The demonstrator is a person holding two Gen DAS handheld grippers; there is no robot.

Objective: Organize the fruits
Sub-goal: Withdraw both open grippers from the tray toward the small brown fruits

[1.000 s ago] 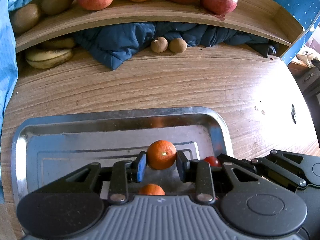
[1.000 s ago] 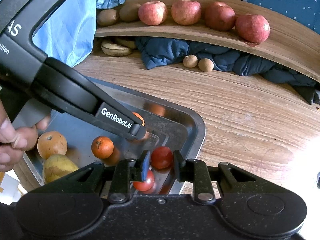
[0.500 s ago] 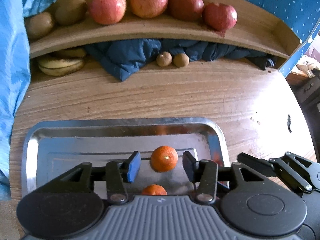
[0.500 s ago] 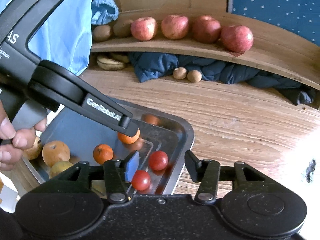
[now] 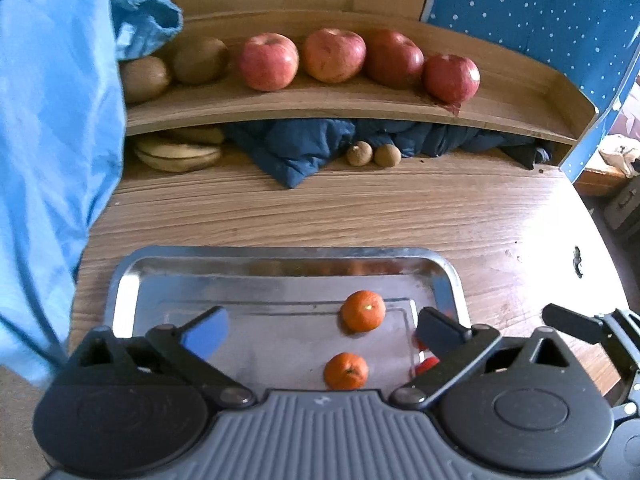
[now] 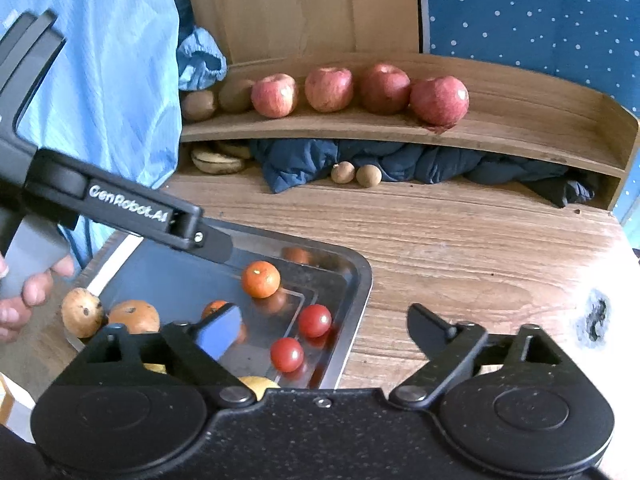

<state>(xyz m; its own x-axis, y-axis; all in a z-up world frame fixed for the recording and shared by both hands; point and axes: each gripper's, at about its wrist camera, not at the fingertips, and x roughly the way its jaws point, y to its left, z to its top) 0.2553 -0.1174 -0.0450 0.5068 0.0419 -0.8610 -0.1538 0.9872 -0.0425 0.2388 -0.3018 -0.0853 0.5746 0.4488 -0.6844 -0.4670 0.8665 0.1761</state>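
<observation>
A steel tray (image 5: 280,258) (image 6: 356,280) lies on the wooden table. Two small oranges (image 5: 363,311) (image 5: 346,371) rest in it. In the right wrist view the far orange (image 6: 260,279) sits near two cherry tomatoes (image 6: 315,320) (image 6: 287,354), with bigger orange and brownish fruits (image 6: 134,316) at the tray's left end. My left gripper (image 5: 322,328) hangs wide open above the tray, holding nothing. My right gripper (image 6: 324,330) is also wide open and empty, over the tray's right end and the table. Several red apples (image 5: 334,60) (image 6: 329,89) line the shelf.
Kiwis (image 5: 200,60) sit left of the apples on the curved wooden shelf (image 5: 520,92). Under it lie bananas (image 5: 176,152), a dark blue cloth (image 5: 296,152) and two small brown fruits (image 5: 374,155). A person's blue sleeve (image 5: 48,160) fills the left; a hand (image 6: 24,292) holds the left gripper.
Both grippers let go, opened wide and pulled back and up. The orange held by the left and the tomato held by the right now lie in the tray.
</observation>
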